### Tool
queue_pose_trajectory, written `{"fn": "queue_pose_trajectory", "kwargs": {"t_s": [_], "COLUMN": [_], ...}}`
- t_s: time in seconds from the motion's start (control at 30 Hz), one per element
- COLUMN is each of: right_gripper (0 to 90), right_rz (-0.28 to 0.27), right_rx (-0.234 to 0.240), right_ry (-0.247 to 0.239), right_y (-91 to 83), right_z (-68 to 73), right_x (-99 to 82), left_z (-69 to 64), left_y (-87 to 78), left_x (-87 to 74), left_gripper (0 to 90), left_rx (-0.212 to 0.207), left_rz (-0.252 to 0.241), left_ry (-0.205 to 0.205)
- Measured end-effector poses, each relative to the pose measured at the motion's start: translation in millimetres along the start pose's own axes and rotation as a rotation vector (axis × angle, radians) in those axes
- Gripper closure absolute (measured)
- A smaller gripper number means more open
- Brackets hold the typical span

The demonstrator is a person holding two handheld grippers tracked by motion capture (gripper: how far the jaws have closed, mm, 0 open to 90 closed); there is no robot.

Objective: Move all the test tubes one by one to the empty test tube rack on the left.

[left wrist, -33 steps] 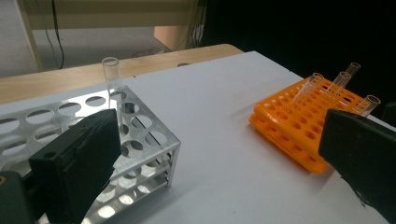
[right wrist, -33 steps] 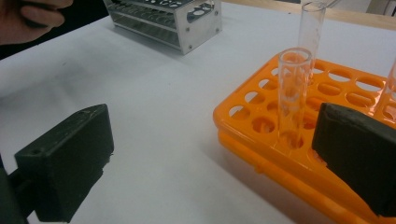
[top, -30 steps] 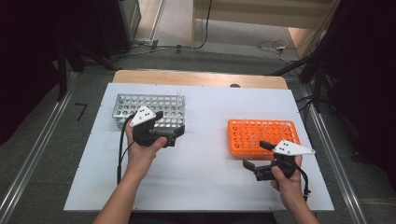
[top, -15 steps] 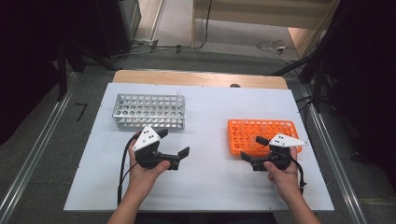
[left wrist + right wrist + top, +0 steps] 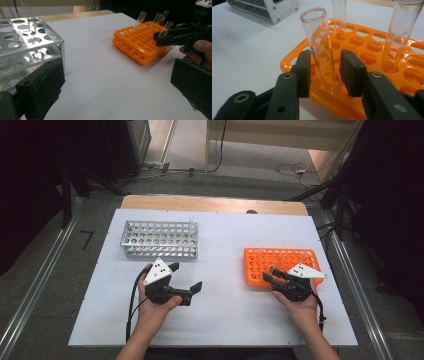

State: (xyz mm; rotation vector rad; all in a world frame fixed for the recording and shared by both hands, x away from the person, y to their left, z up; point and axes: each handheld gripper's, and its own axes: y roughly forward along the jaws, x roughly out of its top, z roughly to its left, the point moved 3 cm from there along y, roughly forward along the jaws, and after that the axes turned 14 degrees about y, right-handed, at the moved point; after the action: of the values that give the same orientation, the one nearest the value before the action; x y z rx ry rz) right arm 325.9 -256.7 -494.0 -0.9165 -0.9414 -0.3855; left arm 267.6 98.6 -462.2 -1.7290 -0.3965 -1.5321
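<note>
An orange tube rack (image 5: 280, 262) (image 5: 287, 62) sits at the right of the white table and holds several clear glass tubes. My right gripper (image 5: 268, 273) (image 5: 324, 72) reaches over its near-left corner, with one leaning tube (image 5: 319, 42) (image 5: 166, 27) between the pads. The jaws have just been closing; the left pad is at the glass and a small gap remains on the right. My left gripper (image 5: 187, 276) (image 5: 116, 87) rests wide open on the table in front of the metal rack (image 5: 159, 239) (image 5: 30, 42), nothing between its jaws.
The metal rack carries a glass tube (image 5: 191, 222) at its far right corner. Other tubes (image 5: 399, 32) (image 5: 141, 20) stand in the orange rack close behind the right gripper. Bare white tabletop (image 5: 225, 270) lies between the two racks.
The left hand drew back from the metal rack toward the table's near side. The right gripper came forward onto the orange rack's corner and its jaws narrowed around a tube.
</note>
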Motion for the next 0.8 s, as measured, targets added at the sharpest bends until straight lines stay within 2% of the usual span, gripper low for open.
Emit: {"fn": "queue_pose_trajectory", "kwargs": {"t_s": [0.1,0.2,0.27,0.4,0.5,0.63,0.8], "right_gripper": [66.3,71.0,73.8,74.1,74.2,74.2,74.2], "right_rz": [-0.002,-0.025,-0.034,-0.039,-0.064,-0.065,-0.075], "right_rx": [-0.016,-0.024,-0.017,-0.005,0.009,0.017,0.043], "right_ry": [0.002,-0.020,-0.025,-0.005,0.006,0.020,-0.016], "right_y": [0.4,-0.6,-0.6,-1.3,-8.6,-15.5,-24.0], "right_z": [-2.2,-4.4,-5.1,-5.6,-3.8,-0.4,13.1], "right_x": [-2.7,-4.9,-5.9,-4.0,4.8,13.5,28.7], "left_z": [1.0,1.6,1.7,1.1,1.3,1.9,1.4], "left_y": [-0.2,-0.3,-0.4,-0.6,-1.3,-3.0,-4.7], "left_x": [-0.5,-0.7,-0.5,0.3,1.3,3.4,6.6], "left_gripper": [0.0,0.0,0.0,0.0,0.0,0.0,0.0], "left_rx": [0.001,0.004,0.003,0.000,0.002,0.006,0.003], "left_rz": [0.000,0.002,0.001,-0.003,-0.006,-0.009,-0.013], "left_ry": [-0.006,-0.010,-0.011,-0.014,-0.016,-0.016,-0.009]}}
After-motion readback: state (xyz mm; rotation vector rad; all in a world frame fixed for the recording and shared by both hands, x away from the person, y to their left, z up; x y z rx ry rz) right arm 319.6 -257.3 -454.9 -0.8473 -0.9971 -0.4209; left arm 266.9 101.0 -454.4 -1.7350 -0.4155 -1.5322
